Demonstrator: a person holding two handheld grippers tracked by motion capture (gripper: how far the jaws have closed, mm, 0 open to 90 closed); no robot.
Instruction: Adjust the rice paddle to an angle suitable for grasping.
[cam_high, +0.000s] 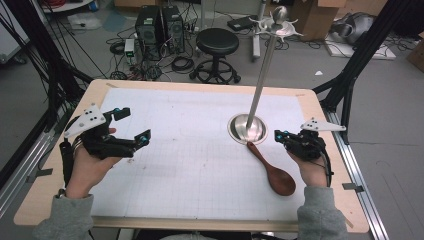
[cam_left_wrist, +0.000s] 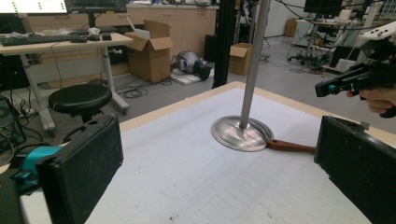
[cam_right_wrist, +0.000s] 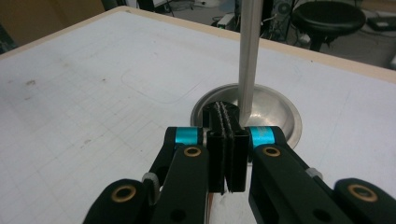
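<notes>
Two grippers over the table (cam_high: 200, 165); wooden spoon (cam_high: 274, 170) lies flat, handle tip touching the base of the metal stand (cam_high: 247, 128).
Right gripper (cam_high: 278, 135): jaws shut pad to pad, nothing between them, just beside the handle end. It would need to open, then clamp the handle clear of the base. Left gripper (cam_high: 134, 126): jaws wide, empty, well apart from the spoon.
</notes>
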